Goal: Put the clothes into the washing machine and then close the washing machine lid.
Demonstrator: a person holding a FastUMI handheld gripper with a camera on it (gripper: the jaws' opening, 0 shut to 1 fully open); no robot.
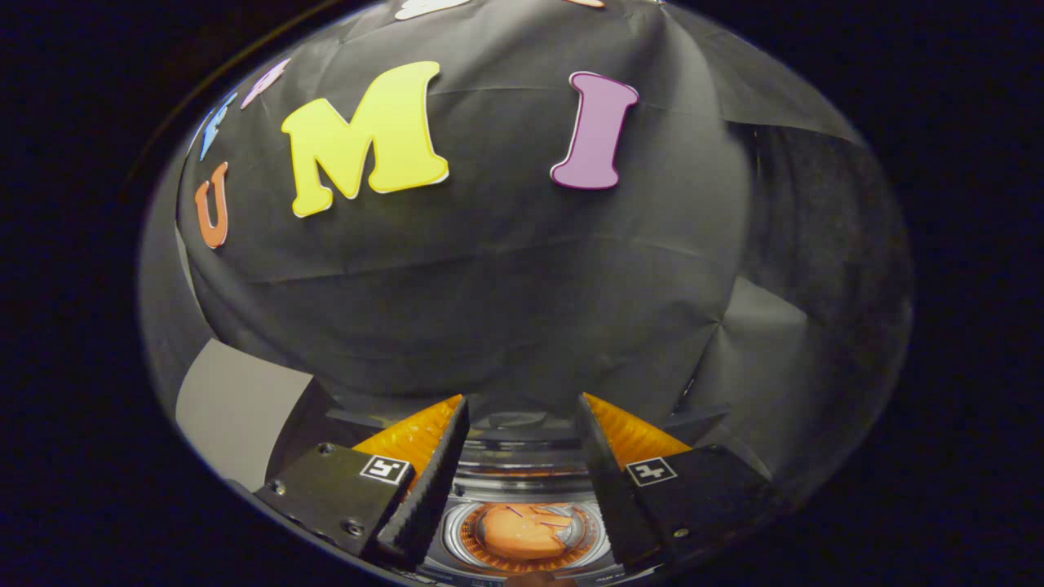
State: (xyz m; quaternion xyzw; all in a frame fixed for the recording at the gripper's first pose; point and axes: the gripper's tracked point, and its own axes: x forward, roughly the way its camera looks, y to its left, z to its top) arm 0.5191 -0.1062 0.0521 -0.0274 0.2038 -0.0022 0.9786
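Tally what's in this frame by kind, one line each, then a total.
Washing machine: 1, seen between the jaws, lid open
Orange clothes: 1 bundle, lying inside the drum
Gripper: 1, jaws open and holding nothing
Grey panel: 1, beside the machine
Total: 4

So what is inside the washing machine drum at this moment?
An orange cloth lies in the washing machine drum, seen between the open hand-held gripper fingers. The fingers cover the drum's sides, so anything there is hidden.
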